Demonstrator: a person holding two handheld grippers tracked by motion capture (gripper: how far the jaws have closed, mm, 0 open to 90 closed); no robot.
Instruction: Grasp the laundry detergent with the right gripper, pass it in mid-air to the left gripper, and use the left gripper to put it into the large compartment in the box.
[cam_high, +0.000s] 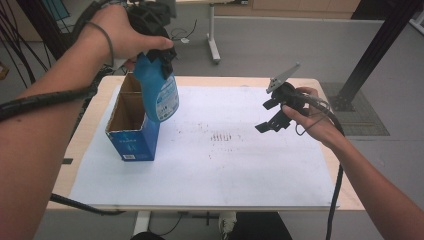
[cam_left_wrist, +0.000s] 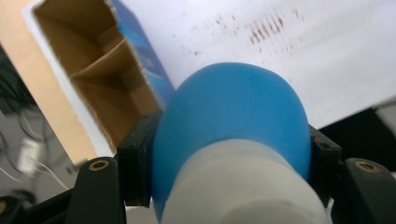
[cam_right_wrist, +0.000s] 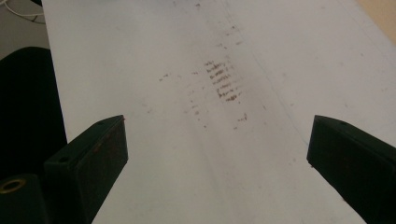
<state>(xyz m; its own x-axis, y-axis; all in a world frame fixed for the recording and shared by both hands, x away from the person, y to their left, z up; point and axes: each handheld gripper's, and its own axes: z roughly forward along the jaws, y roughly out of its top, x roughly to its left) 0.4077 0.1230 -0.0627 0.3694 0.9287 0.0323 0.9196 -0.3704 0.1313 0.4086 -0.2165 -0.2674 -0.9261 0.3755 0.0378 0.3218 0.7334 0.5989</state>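
A blue bottle (cam_high: 161, 92) with a white label hangs in the air over the right wall of an open blue cardboard box (cam_high: 131, 140). My left gripper (cam_high: 155, 47) is shut on its upper part, held from above. In the left gripper view the blue bottle (cam_left_wrist: 233, 121) bulges between the two black jaws, and the box (cam_left_wrist: 98, 74) with its brown inner divider lies below and to the left. My right gripper (cam_high: 270, 117) hovers over the right side of the white sheet, open, nothing between its jaws. My right gripper (cam_right_wrist: 215, 154) faces a patch of brown marks (cam_right_wrist: 222, 84).
A white sheet (cam_high: 210, 170) covers most of the wooden table (cam_high: 345, 185). Brown smudges (cam_high: 222, 136) mark its middle. A black cable (cam_high: 80, 205) runs along the table's near left edge. Behind the table stand a white table leg (cam_high: 214, 42) and a black frame post (cam_high: 370, 55).
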